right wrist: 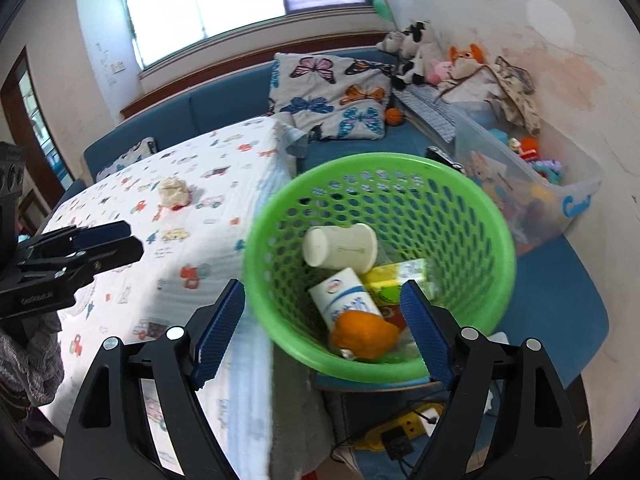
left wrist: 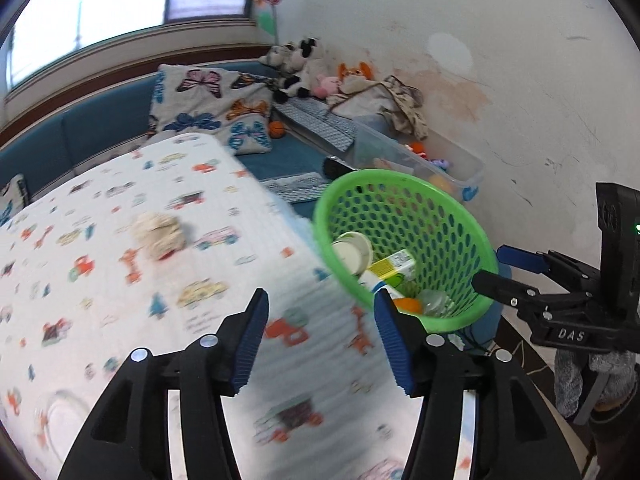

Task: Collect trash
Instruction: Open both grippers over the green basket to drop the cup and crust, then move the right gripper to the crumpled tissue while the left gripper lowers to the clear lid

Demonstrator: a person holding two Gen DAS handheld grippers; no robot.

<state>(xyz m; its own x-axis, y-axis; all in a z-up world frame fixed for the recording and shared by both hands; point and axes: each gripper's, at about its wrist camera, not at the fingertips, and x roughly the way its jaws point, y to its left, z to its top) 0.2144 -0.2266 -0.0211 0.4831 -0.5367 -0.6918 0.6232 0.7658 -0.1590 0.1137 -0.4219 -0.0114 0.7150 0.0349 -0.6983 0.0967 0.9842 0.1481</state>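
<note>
While both my left gripper (left wrist: 320, 340) and right gripper (right wrist: 322, 330) stand wide and empty, I should reach the left one to the crumpled paper (right wrist: 174, 191) on the table (right wrist: 224, 184), then carry it to the green basket (right wrist: 496, 216).

both grippers (left wrist: 322, 334) (right wrist: 324, 330) angled down, fingers apart
</note>
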